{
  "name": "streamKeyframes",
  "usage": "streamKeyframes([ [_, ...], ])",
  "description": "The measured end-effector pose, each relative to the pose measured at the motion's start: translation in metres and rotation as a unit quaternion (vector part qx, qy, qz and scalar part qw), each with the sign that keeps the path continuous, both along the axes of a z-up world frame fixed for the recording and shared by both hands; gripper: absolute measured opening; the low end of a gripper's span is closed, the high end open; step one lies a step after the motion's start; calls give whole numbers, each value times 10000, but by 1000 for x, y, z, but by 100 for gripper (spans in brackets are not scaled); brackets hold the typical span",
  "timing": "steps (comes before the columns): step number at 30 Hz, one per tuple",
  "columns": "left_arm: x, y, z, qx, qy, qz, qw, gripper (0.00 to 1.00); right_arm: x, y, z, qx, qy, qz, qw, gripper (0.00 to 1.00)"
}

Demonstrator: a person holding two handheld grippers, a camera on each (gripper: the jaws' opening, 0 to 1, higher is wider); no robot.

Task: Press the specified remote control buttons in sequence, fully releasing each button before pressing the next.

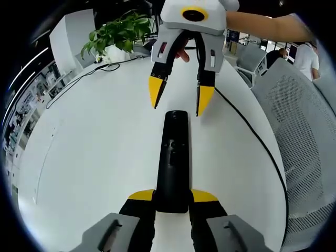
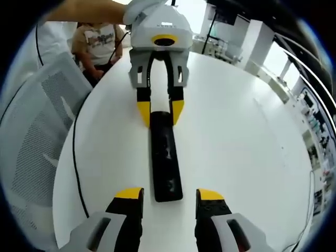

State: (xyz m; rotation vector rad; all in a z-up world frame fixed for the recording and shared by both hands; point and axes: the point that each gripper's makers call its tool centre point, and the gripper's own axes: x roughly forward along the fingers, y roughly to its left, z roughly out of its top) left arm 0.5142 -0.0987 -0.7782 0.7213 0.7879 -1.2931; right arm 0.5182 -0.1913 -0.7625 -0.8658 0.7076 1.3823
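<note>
The remote control (image 1: 171, 160) lies flat on the white table (image 1: 94, 157), a long black bar with its button face up, and its long axis runs straight from one gripper to the other, from 6 to 12 o'clock in both views. In the left gripper view the left gripper (image 1: 172, 198) pinches the near end of the remote between its yellow tips, holding it steady. The right gripper (image 1: 181, 100) hangs at 12 o'clock with its jaws spread, the tips just beyond the far end and apparently not touching it. In the right gripper view, this gripper (image 2: 169, 195) stands apart from the remote's end. No button is pressed now, so I judge the step is the approach to a press. The next move calls for bringing one tip down on the wanted button, then lifting fully. A black cable (image 1: 262, 147) runs along the table at 3 o'clock.
</note>
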Motion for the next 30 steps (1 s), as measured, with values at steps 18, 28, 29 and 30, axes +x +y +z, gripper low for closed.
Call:
streamKeyframes([
  [18, -1, 0, 0, -20, 2, -15, 10000, 24, 0, 4, -9, -29, 77, 118, 9999, 32],
  [28, -1, -1, 0, -64, -5, -15, 10000, 24, 0, 2, -15, -55, 152, 136, 9998, 31],
  [29, -1, -1, 0, -65, -4, -15, 10000, 24, 1, 3, -15, -43, 160, 134, 9998, 31],
  [30, -1, -1, 0, -64, -3, -14, 10000, 24, 1, 3, -15, -39, 166, 133, 9998, 31],
])
